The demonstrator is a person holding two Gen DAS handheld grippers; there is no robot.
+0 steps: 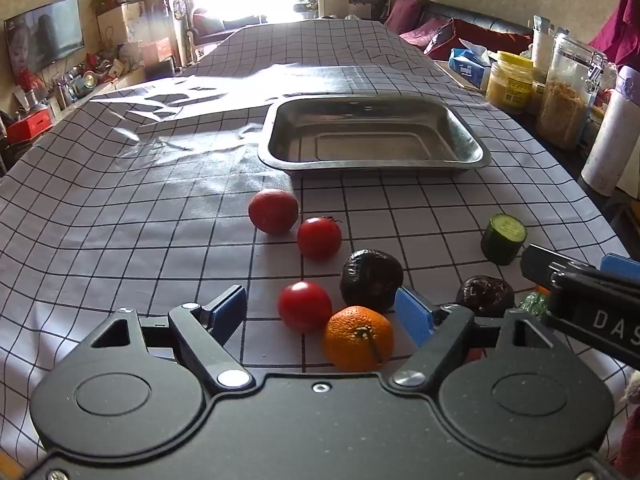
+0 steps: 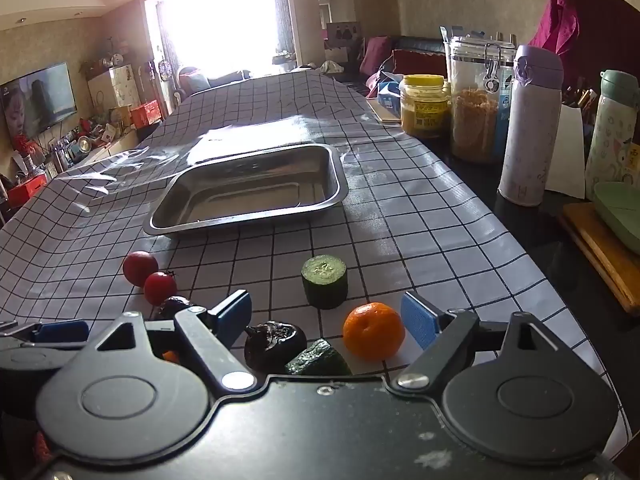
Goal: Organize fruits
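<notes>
Steel tray (image 1: 472, 152) sits at 12 o'clock on the gridded oilcloth (image 1: 120, 208), jars (image 2: 476, 104) and flasks (image 2: 532, 124) at 2 o'clock. Left gripper (image 1: 322, 312) gapes wide around a glossy tomato (image 1: 305, 305) and pebbled orange (image 1: 358, 338). Right gripper (image 2: 326, 318) likewise spread, holding nothing; cut cucumber stub (image 2: 325, 282) just ahead, wrinkled dark fruit (image 2: 275, 345) between its fingers.

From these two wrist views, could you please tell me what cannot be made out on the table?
- Left wrist view: a green item and an orange speck behind the right gripper; its body hides most of them.
- Right wrist view: a dark wrinkled fruit and an orange bit, mostly hidden by the right gripper's own left finger and linkage.
- Right wrist view: the lying cucumber piece, its near end cut off by the gripper body.
</notes>
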